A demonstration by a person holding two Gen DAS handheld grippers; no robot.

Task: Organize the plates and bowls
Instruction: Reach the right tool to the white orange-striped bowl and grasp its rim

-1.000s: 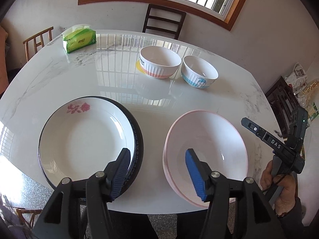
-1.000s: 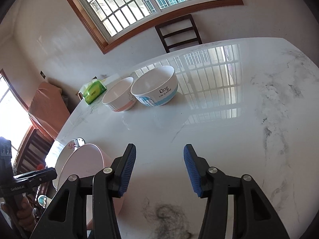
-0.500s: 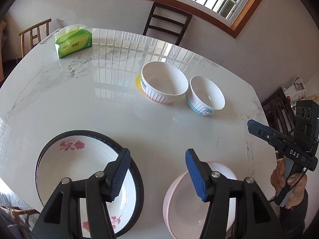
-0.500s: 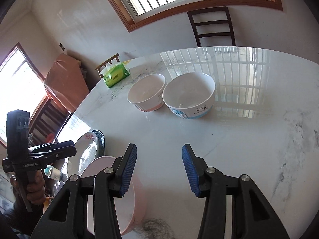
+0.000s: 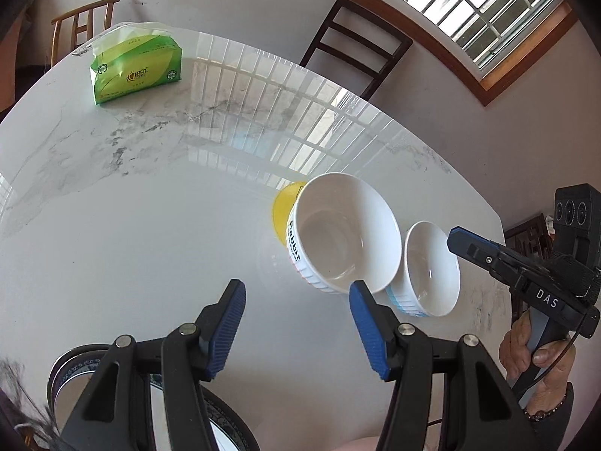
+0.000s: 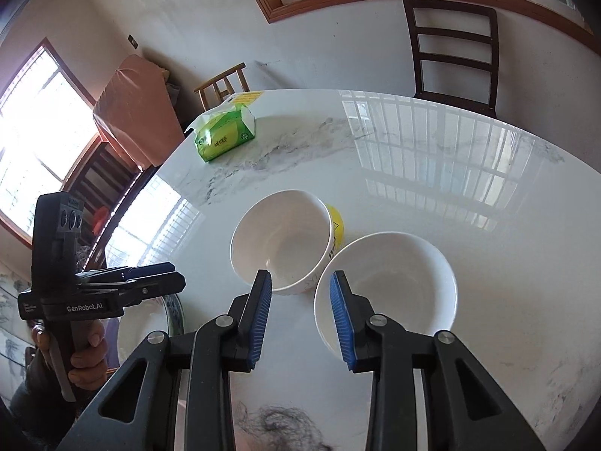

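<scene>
I see strong daylight from the barred windows (image 5: 469, 11), and the glossy tabletop (image 5: 150, 206) mirrors the grille as bright glare stripes. The side window (image 6: 33, 112) is blown out white. Fisheye bending curves every edge, with dark vignetted corners. Focus is crisp centrally; the lower left corner of my left view smears.

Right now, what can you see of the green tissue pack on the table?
The green tissue pack is a soft plastic packet, bright green with a white logo and print. White tissue sticks out of its open top. It lies alone on the white marble table near the far edge, by a wooden chair; nothing else touches it.
</scene>
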